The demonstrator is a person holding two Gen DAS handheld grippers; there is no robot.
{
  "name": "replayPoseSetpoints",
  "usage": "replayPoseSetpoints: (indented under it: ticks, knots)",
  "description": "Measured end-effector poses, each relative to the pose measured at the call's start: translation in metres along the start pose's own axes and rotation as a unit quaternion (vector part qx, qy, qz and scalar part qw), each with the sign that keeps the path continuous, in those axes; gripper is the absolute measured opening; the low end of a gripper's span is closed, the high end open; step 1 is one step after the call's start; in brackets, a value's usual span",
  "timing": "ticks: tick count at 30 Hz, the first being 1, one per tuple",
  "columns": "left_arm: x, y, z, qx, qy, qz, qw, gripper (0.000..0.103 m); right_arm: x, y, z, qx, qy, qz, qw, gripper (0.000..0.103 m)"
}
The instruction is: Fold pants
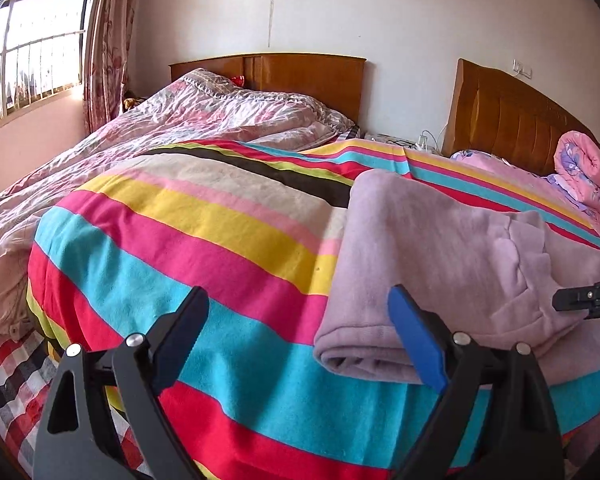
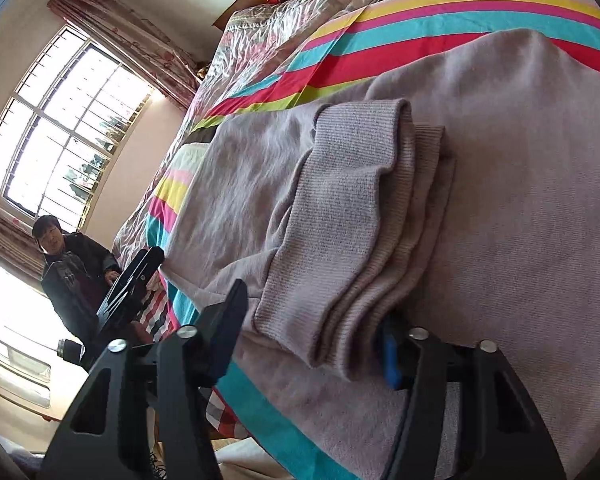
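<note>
The lilac fleece pants (image 1: 440,248) lie folded on the striped blanket (image 1: 204,240), with the fold's edge toward me. My left gripper (image 1: 300,320) is open and empty, its right finger (image 1: 416,340) just in front of the folded edge. In the right wrist view the pants (image 2: 380,208) fill the frame, with the ribbed cuffs (image 2: 352,248) stacked on top. My right gripper (image 2: 316,320) is open around the cuffs' near end; its right finger (image 2: 392,356) is partly hidden by cloth. The right gripper also shows at the left wrist view's right edge (image 1: 588,300).
A pink quilt (image 1: 100,168) covers the left side of the bed below a window (image 1: 32,48). Two wooden headboards (image 1: 308,76) stand at the wall. A rolled pink quilt (image 1: 584,172) lies far right. A person (image 2: 72,268) stands by the bed's left side.
</note>
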State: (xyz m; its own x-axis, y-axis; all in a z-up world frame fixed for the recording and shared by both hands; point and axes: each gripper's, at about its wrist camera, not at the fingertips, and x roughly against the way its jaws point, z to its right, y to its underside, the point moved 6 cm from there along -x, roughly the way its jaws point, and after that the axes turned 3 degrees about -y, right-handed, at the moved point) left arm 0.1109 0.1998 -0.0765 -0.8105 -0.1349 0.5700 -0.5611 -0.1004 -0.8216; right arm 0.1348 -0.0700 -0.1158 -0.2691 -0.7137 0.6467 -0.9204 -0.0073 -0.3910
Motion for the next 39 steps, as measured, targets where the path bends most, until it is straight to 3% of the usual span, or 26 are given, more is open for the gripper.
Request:
replayPoseSetpoints:
  ticks: [2,4,6,8,10,19,22,27,32,39]
  knots:
    - [0.001,0.001,0.001,-0.006,-0.002,0.001,1.0,0.091,0.009,-0.001,-0.005,0.009,-0.002,0.019,1.0,0.016]
    - [0.001,0.0,0.003,-0.008,-0.001,0.0,1.0,0.091,0.028,-0.005,-0.02,0.054,0.021,0.054,0.997,0.015]
    - [0.0,-0.002,0.007,-0.015,0.002,0.001,0.9999,0.091,0.039,-0.008,-0.022,0.068,0.049,0.068,0.994,0.015]
    - [-0.004,-0.001,0.012,-0.03,-0.003,-0.004,0.9995,0.091,0.032,-0.005,-0.005,0.05,0.061,0.05,0.996,0.015]
    - [-0.013,0.003,0.015,-0.045,-0.015,-0.017,0.9987,0.091,0.017,0.003,0.011,0.027,0.051,0.03,0.998,0.015]
    - [-0.022,0.004,0.015,-0.075,-0.038,-0.038,0.9957,0.094,0.033,0.01,0.003,0.038,0.049,0.051,0.997,0.015]
    - [-0.017,0.001,0.018,-0.077,-0.034,-0.034,0.9959,0.094,0.054,0.014,0.003,0.04,0.057,0.072,0.995,0.015]
    - [-0.013,0.0,0.029,-0.097,-0.032,-0.03,0.9943,0.094,0.045,0.023,0.029,0.003,0.063,0.057,0.996,0.015]
    - [-0.013,0.002,0.031,-0.108,-0.036,-0.034,0.993,0.094,0.056,0.02,0.019,0.029,0.075,0.074,0.994,0.015]
    - [-0.018,0.006,0.034,-0.115,-0.036,-0.05,0.9914,0.096,0.047,0.024,0.032,0.014,0.077,0.06,0.995,0.014]
